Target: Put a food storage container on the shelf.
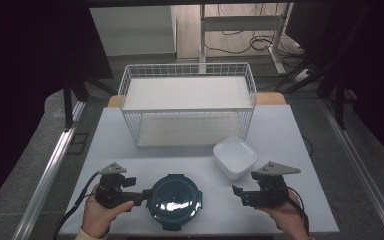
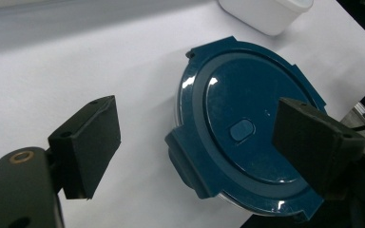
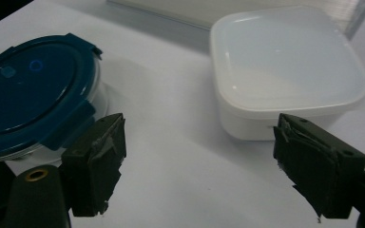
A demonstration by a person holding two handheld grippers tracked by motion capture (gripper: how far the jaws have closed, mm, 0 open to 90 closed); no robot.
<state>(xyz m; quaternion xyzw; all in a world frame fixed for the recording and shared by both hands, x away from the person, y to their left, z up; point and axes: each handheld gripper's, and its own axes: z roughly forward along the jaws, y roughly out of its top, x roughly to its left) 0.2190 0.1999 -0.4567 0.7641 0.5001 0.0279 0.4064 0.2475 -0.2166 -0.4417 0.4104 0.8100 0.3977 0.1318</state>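
Note:
A round container with a dark blue clip-on lid [image 1: 174, 200] sits near the table's front edge, between my two hands. My left gripper [image 1: 146, 195] is at its left side and stands open. In the left gripper view [image 2: 197, 152] one side latch of the blue lid [image 2: 247, 133] lies between the spread jaws, and the pads do not press on it. A white square container [image 1: 235, 156] rests to the right and further back. My right gripper [image 1: 240, 192] is open with nothing in it. In the right gripper view [image 3: 199, 161] it faces the bare table between the blue lid [image 3: 28, 95] and the white container [image 3: 285, 71].
A white wire basket [image 1: 187, 107] with a white shelf board stands at the back middle of the white table [image 1: 290, 200]. Cables trail from both grippers toward the front edge. Dark stands and a metal rail flank the table on both sides.

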